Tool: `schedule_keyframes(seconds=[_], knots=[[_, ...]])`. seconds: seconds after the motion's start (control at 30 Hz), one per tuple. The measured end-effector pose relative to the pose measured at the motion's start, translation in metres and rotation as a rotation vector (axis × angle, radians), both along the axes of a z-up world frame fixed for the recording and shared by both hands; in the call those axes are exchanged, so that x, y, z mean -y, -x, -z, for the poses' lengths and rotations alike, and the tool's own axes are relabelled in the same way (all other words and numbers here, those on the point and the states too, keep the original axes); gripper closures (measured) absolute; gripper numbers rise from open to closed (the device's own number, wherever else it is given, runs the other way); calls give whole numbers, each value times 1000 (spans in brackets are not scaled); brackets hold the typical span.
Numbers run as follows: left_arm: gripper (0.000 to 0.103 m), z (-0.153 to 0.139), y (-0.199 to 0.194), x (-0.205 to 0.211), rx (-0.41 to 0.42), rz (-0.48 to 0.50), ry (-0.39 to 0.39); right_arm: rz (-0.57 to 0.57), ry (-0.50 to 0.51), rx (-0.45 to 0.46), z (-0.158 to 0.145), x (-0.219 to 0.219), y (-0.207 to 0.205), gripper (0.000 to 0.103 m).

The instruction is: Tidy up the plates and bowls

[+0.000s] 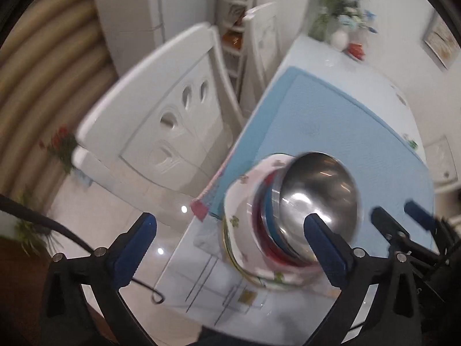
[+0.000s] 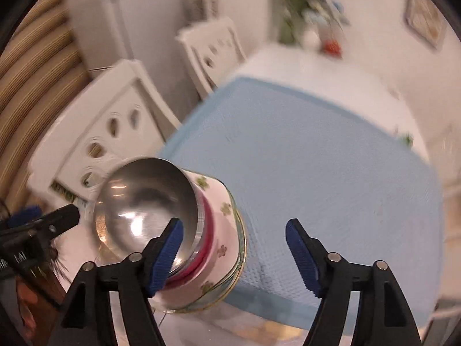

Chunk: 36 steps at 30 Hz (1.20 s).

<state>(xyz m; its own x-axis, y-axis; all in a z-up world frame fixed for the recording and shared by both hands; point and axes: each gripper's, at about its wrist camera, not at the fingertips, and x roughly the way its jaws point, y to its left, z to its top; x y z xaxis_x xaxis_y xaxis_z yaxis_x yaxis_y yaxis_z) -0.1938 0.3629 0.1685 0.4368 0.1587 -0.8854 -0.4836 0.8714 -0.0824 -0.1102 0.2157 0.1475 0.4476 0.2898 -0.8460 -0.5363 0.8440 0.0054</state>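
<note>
Showing the nested stack near the blue mat's (image 2: 317,158) corner on the table (image 1: 340,57): a steel bowl (image 1: 319,190) sits atop red and blue dishes inside a floral bowl (image 1: 242,201). Left gripper (image 1: 230,239) and right gripper (image 2: 233,248) both stand released, jaws spread, nothing between the pads. White chairs (image 1: 161,121) stand beside the table.

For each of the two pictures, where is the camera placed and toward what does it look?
Left wrist view: sits on the left gripper, looking steeply down at the stacked dishes on the blue mat; its own open jaws show, and the right gripper at right.
Right wrist view: sits on the right gripper, looking down at the same stack from its right; its open jaws show, and the left gripper at left.
Shared: steel bowl, floral plate, mat, white chair.
</note>
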Motion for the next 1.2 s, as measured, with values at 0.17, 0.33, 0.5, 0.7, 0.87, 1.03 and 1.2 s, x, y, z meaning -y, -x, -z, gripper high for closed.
schedule_keyframes(seconds=[0.17,0.33,0.5,0.7,0.87,1.03,1.2], knots=[[1,-27,25,30,20,47,-58,-93,32,77,-24,4,29,22],[1,-46,39,43,67,19,-62,-136,-38,30,-37,17,30,21],[1,-60,34,53,117,40,-30,-146,-45,23,-56,29,31,20],[1,-79,29,69,193,102,6,-79,-71,71,-86,54,29,16],[1,-84,23,82,209,152,-6,-38,-88,55,-88,71,27,16],[1,-78,18,96,208,193,-18,13,-87,43,-87,86,24,16],[1,-81,13,101,225,216,2,32,-84,61,-91,93,25,16]])
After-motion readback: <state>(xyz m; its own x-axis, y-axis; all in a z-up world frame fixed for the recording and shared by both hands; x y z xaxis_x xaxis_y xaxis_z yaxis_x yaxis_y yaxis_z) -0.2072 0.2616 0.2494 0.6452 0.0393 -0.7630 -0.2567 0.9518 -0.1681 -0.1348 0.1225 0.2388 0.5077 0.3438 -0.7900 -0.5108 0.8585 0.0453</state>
